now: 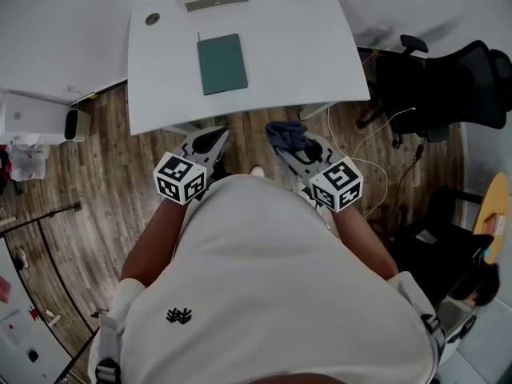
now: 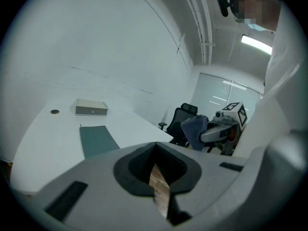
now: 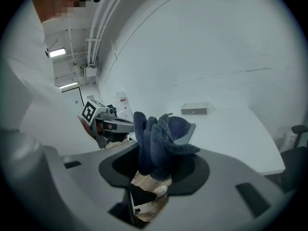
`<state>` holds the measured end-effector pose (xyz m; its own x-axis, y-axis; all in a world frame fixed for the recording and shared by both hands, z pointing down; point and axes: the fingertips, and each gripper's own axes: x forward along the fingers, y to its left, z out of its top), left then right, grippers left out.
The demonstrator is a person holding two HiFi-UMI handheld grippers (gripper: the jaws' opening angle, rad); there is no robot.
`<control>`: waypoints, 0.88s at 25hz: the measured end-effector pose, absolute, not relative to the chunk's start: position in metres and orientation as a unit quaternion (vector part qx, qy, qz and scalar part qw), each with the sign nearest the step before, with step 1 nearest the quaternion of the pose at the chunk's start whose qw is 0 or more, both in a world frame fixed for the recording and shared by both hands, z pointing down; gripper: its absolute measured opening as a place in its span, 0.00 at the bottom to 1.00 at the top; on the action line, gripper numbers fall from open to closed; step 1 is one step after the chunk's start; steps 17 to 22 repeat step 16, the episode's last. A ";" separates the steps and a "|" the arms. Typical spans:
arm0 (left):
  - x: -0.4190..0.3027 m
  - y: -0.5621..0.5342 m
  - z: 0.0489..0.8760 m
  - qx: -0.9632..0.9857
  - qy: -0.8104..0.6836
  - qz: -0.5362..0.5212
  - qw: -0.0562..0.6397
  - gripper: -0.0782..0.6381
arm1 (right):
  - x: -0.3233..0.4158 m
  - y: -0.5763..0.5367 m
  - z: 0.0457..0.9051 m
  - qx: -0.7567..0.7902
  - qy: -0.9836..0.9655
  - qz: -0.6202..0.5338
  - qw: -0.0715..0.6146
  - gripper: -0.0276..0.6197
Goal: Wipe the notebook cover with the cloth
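Right gripper (image 3: 151,171) fingers pinch the bunched cloth (image 3: 161,134), left gripper (image 2: 160,189) fingers pressed together, empty. Unpinned notebook (image 1: 222,63) could slide on the bench (image 1: 308,50) mid-wipe.

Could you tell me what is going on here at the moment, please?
A person stands at a white table with a gripper in each hand. The right gripper is shut on a dark blue cloth; the left gripper is shut with nothing in it. Both are short of the table's near edge. The green notebook lies flat on the table, not yet wiped.
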<state>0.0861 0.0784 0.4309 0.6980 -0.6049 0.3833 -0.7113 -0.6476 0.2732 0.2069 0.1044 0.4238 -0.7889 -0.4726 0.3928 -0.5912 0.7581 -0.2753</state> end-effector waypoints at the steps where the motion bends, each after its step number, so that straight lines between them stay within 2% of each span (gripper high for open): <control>1: 0.088 0.078 0.430 0.899 -0.365 0.128 0.206 0.12 | 0.207 0.105 0.424 0.287 -0.925 0.196 0.151 0.28; 8: 0.096 0.083 0.429 0.904 -0.357 0.148 0.182 0.12 | 0.210 0.104 0.426 0.289 -0.925 0.199 0.145 0.29; 22: 0.099 0.085 0.436 0.901 -0.360 0.155 0.188 0.12 | 0.213 0.104 0.431 0.286 -0.926 0.197 0.150 0.29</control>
